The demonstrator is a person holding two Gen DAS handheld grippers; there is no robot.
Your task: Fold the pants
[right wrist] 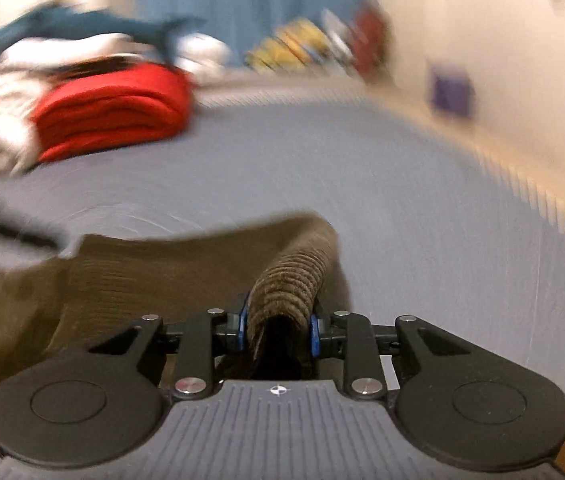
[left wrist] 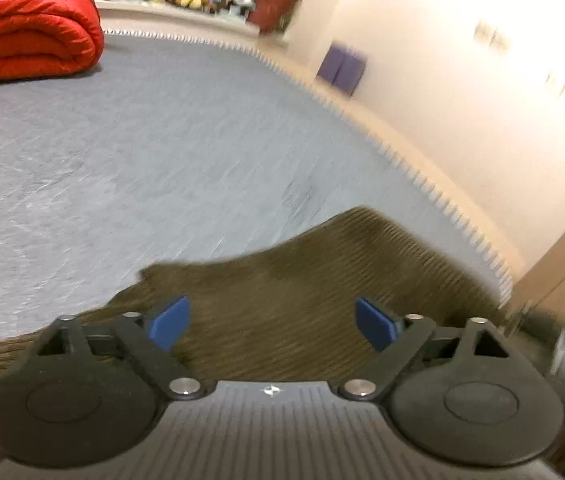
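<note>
The pants [left wrist: 282, 304] lie on the bed [left wrist: 162, 152], at its near end, well apart from the folded red blanket [left wrist: 22, 28] at the far end. Judging from how they lie, the folding is under way but not finished: the cloth spreads in one broad, slightly rumpled sheet with an uneven far edge, and no neat stacked rectangle shows in either view.

The left gripper [left wrist: 272, 322] hangs over the pants with its jaws wide and nothing between its blue pads [left wrist: 170, 322]; the cloth lies below them, not pinched. The right gripper [right wrist: 276, 328] has its jaws narrow and clamped on a bunched roll of the pants [right wrist: 290, 276], which rises from the flat cloth into the pads like a thick ridge. That lifted part probably has to be carried over the rest and laid down, then the whole smoothed.

The pants are olive-brown ribbed corduroy, soft and fairly thick. Both views are blurred, so waistband and leg ends cannot be told apart.
</note>
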